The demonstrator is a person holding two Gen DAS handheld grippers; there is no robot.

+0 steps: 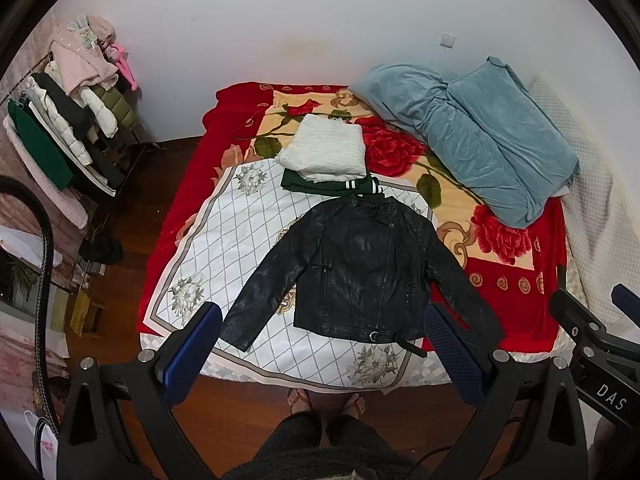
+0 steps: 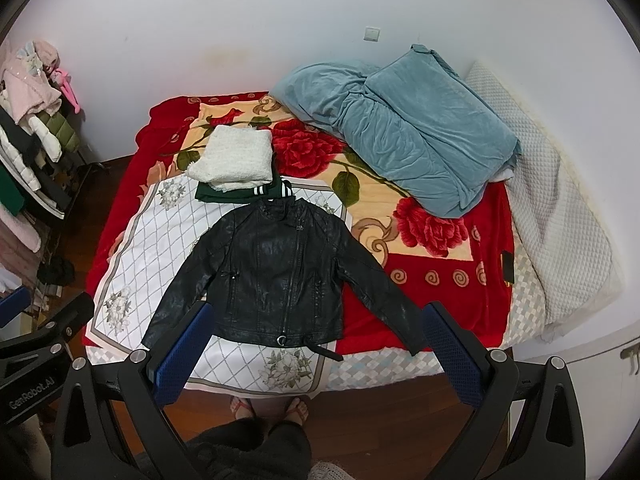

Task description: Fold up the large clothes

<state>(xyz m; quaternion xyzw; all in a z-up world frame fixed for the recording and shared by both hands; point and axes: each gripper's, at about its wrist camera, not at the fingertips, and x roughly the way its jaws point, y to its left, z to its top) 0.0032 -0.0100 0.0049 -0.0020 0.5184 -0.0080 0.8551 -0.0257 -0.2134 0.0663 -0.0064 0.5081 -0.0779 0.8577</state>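
A black leather jacket [image 1: 360, 268] [image 2: 280, 268] lies flat on the bed, front up, collar away from me, both sleeves spread out and down. Its hem reaches the near edge of a white diamond-pattern cloth [image 1: 240, 232] [image 2: 152, 240]. Behind the collar sits a folded white knit [image 1: 324, 148] [image 2: 234, 158] on top of a folded dark green garment [image 1: 316, 184] [image 2: 224, 192]. My left gripper [image 1: 324, 332] and right gripper [image 2: 316, 328] hover open above the bed's near edge, high over the jacket's hem, holding nothing.
A red rose blanket [image 1: 512, 292] [image 2: 432, 280] covers the bed. A crumpled blue quilt [image 1: 480, 136] [image 2: 408, 132] lies at the far right, against a white quilted cover [image 2: 560, 216]. A loaded clothes rack [image 1: 68, 120] stands left. A person's sandalled feet [image 1: 324, 400] are on the wood floor.
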